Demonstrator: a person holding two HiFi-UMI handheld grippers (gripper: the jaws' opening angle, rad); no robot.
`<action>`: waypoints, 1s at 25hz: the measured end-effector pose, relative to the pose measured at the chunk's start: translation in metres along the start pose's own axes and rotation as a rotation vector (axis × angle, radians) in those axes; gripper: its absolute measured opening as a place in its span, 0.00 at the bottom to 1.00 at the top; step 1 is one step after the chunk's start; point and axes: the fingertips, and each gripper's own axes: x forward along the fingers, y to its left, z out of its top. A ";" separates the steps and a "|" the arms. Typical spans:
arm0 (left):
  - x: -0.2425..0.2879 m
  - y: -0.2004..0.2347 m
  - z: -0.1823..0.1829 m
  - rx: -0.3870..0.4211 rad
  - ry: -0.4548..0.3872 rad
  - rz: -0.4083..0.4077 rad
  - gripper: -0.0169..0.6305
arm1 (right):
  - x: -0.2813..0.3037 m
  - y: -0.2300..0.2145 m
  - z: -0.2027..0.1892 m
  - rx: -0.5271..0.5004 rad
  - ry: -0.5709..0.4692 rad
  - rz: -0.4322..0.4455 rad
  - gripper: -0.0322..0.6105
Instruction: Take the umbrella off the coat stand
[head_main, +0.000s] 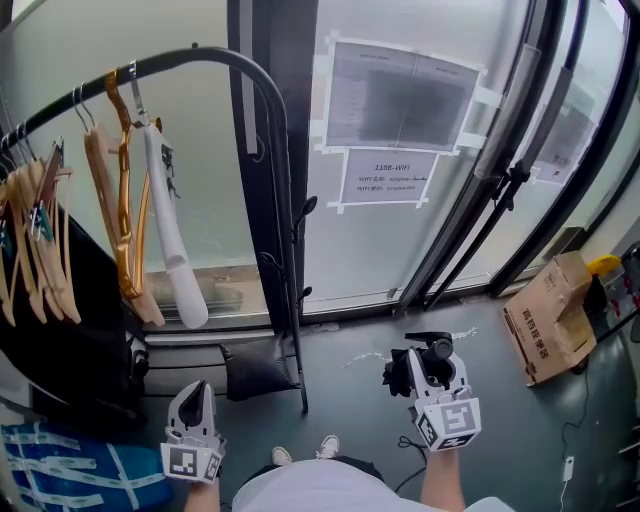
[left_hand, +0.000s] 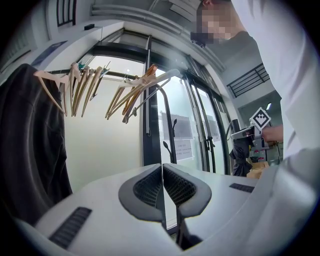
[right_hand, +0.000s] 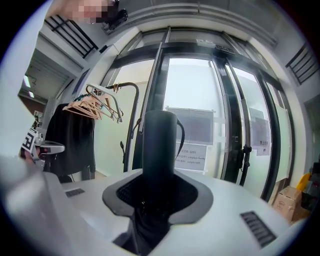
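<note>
My right gripper is shut on a black folded umbrella whose dark handle stands upright between the jaws. In the head view the umbrella hangs in that gripper, low over the floor and right of the black coat stand, apart from it. From the left gripper view the umbrella shows as a dark bundle under the right gripper. My left gripper is shut with nothing in it, down at the lower left near the rack's foot.
Wooden hangers and a white one hang from the rail above a black coat. A black bag lies by the stand's foot. A cardboard box sits at the right. Glass doors with taped notices close the far side.
</note>
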 end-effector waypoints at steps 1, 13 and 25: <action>-0.001 0.001 -0.001 -0.001 0.002 0.000 0.07 | 0.000 0.001 0.000 0.000 0.000 0.001 0.27; 0.012 -0.004 0.000 -0.004 -0.020 -0.037 0.07 | -0.002 0.014 0.000 0.017 0.007 0.014 0.27; 0.014 -0.008 0.007 -0.007 -0.036 -0.056 0.07 | -0.007 0.022 -0.002 0.013 0.016 0.014 0.27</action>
